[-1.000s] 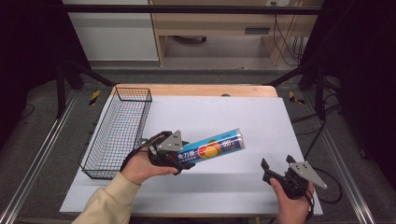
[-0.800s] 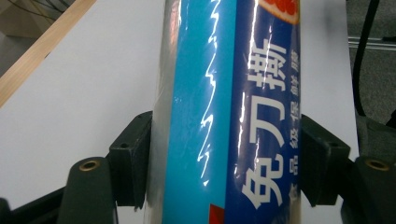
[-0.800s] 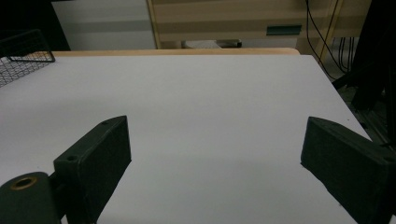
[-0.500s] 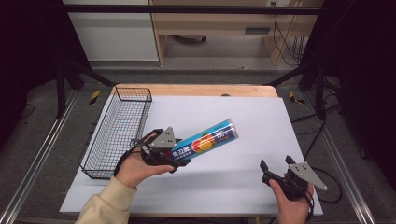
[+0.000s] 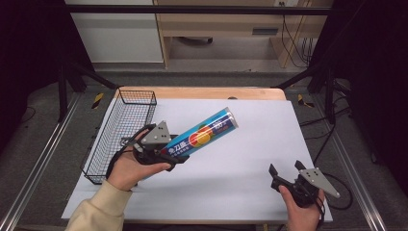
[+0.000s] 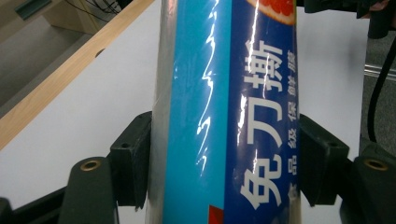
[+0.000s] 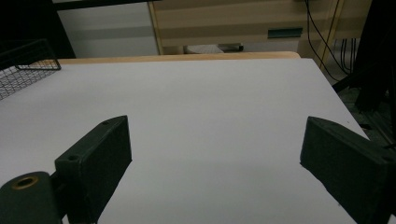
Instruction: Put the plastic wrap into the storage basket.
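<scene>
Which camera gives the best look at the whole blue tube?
The high view: the blue tube shows end to end, tilted, clamped in the left gripper. The left gripper view shows a close stretch of its label between both pads.

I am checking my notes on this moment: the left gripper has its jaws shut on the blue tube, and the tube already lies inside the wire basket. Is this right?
Not quite. The left gripper does have its jaws shut on the blue tube, but the tube is not inside the wire basket. The high view shows it held tilted over the white table, beside the basket's right side.
</scene>
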### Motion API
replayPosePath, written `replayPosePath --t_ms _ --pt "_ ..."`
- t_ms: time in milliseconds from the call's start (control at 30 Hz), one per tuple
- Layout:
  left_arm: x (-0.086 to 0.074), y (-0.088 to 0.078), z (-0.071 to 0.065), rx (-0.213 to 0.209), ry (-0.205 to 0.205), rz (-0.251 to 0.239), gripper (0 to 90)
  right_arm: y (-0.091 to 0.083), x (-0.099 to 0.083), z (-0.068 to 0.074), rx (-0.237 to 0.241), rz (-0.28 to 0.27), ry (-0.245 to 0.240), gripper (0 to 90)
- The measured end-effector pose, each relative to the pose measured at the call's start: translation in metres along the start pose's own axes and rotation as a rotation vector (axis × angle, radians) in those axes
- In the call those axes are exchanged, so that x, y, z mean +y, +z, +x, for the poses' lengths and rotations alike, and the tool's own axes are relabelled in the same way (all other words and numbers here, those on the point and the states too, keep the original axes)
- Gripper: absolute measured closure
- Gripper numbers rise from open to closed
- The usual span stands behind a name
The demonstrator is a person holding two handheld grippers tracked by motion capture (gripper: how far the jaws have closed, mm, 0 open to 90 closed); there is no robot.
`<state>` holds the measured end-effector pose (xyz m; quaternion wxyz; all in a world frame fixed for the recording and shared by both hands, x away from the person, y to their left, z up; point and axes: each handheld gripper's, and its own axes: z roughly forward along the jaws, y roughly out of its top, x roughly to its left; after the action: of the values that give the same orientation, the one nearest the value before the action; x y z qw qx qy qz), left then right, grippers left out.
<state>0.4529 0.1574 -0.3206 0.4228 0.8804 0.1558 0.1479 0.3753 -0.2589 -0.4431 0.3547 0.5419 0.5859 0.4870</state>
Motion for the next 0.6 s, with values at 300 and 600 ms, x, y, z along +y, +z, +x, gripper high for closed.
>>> replayPosePath --t_ms 300,600 --pt "-0.004 -0.027 0.007 0.038 -0.011 -0.009 31.6 0.000 0.000 -0.002 -0.016 0.011 0.023 9.6" --pt "-0.017 -0.048 0.013 0.093 -0.046 0.027 31.7 0.000 0.000 -0.002 -0.019 0.017 0.021 10.0"
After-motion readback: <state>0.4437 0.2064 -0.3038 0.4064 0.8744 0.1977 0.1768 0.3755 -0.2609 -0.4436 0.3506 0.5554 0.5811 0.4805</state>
